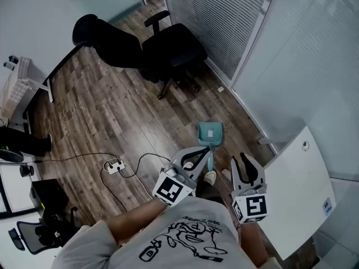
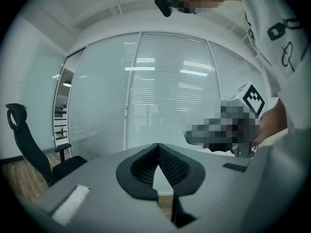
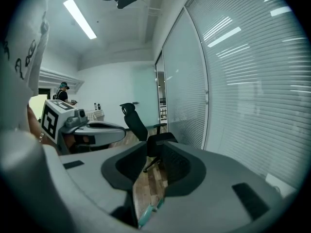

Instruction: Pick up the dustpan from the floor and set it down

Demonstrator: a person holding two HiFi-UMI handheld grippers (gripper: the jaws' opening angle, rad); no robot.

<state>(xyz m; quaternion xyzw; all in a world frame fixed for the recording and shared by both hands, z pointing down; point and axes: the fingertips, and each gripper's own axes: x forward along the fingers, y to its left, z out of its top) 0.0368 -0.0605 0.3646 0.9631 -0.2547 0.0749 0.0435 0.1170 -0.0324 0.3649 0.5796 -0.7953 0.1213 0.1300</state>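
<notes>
The teal dustpan rests on the wood floor, its handle running back toward me. In the head view my left gripper hovers just left of the handle's near end. My right gripper is to the handle's right, apart from it. In the left gripper view the left gripper's pads meet at their tips with nothing between them. In the right gripper view the right gripper stands slightly open, a narrow gap between the pads. A teal piece of the dustpan shows low in that gap, below the jaws.
A black office chair stands further back by the glass wall with blinds. A white power strip with cables lies on the floor at left. A white cabinet top is close on the right. My shoe is near the handle.
</notes>
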